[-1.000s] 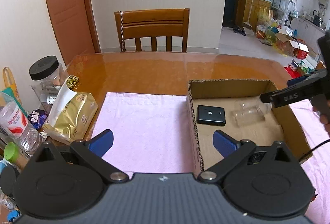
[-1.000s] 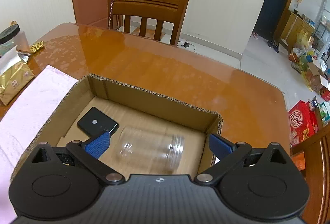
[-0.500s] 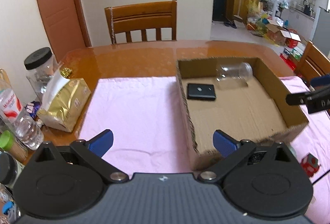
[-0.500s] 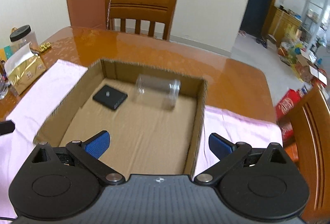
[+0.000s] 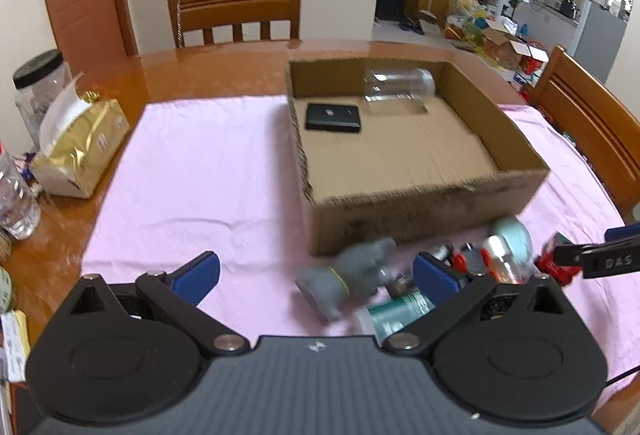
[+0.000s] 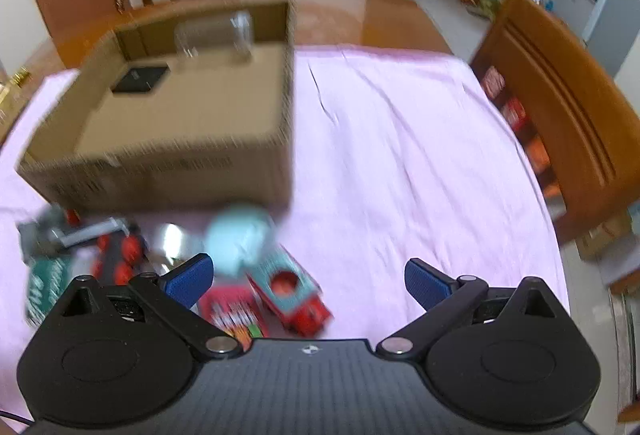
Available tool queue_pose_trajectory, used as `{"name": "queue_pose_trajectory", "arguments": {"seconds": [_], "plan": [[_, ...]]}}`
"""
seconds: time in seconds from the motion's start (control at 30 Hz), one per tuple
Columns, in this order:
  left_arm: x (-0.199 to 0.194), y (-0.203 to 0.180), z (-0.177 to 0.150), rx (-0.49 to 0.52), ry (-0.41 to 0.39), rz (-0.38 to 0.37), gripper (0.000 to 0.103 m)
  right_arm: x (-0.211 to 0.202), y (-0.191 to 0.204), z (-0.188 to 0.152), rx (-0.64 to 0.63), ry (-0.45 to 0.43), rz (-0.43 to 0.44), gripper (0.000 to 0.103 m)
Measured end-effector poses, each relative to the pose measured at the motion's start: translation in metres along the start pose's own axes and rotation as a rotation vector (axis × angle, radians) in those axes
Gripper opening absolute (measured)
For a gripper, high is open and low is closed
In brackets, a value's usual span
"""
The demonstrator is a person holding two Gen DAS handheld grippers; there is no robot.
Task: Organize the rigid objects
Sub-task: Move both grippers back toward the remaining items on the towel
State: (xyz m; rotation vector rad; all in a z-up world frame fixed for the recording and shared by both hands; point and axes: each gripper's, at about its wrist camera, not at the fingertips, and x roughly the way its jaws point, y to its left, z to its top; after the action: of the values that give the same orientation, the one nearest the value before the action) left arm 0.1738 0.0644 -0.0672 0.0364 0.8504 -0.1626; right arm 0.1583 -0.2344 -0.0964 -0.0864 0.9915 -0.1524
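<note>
My left gripper (image 5: 316, 269) and right gripper (image 6: 309, 277) both gape wide, holding nothing. The shallow brown cardboard box (image 5: 424, 213) holds a clear plastic jar (image 5: 400, 86) against its far wall, beside a flat black case (image 5: 333, 117). Blurred toys (image 6: 276, 275) crowd its near edge; bare pink cloth (image 6: 400, 155) lies right of them.

clear jar (image 5: 400, 86) on its side, black case (image 5: 333, 117) flat, in cardboard box (image 5: 420, 209)

wooden chair (image 5: 234, 9), gold tissue pack (image 5: 80, 149), black-lidded jar (image 5: 34, 91)
</note>
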Motion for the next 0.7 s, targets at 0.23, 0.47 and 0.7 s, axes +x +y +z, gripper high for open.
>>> {"name": "queue_pose_trajectory", "arguments": {"seconds": [0.23,0.47,0.7], "plan": [[0.001,-0.022,-0.009,-0.011,0.032,0.025,0.102,0.019,-0.018,-0.008,-0.001,0.029,0.000,0.103],[0.002,-0.048,-0.008,-0.021,0.048,0.069,0.102,0.026,-0.051,0.003,-0.001,0.017,0.029,0.103],[0.007,-0.064,-0.005,-0.047,0.060,0.098,0.102,0.031,-0.081,0.003,-0.024,0.037,0.027,0.103]]}}
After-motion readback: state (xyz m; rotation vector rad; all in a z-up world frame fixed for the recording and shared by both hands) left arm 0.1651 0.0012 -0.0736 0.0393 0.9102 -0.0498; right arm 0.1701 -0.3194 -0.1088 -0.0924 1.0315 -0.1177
